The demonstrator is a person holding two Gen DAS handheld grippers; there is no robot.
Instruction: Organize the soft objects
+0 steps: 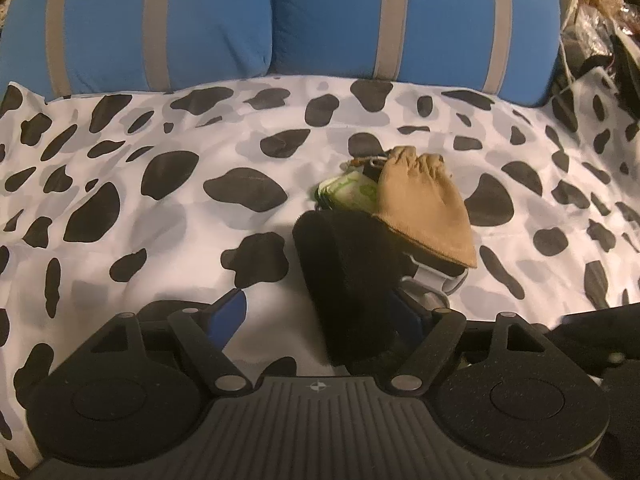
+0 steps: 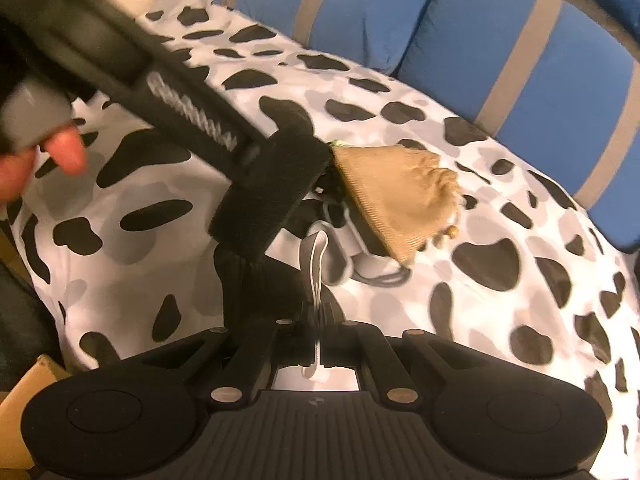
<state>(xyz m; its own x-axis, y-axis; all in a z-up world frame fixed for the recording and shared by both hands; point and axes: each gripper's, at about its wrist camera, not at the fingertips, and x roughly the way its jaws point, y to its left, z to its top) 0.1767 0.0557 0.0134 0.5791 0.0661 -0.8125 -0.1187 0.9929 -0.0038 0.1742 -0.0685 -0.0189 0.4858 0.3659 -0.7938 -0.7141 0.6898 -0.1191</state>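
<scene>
A small heap lies on the cow-patterned sheet (image 1: 160,240). In it are a tan drawstring pouch (image 1: 420,200) (image 2: 392,200), a green packet (image 1: 352,192) and a black fleecy piece (image 1: 348,280) (image 2: 272,184). My left gripper (image 1: 320,300) stands open around the near end of the black piece. Its left blue pad (image 1: 232,312) is clear of the piece, and its right pad is half hidden behind it. My right gripper (image 2: 318,316) is shut on a grey strap (image 2: 316,256) that runs out from under the pouch.
Blue cushions with grey stripes (image 1: 200,20) (image 2: 520,60) line the far edge of the sheet. Dark clutter and a cable (image 1: 600,52) sit at the far right. A person's hand (image 2: 60,156) and a black bar with white lettering (image 2: 180,108) cross the right wrist view's upper left.
</scene>
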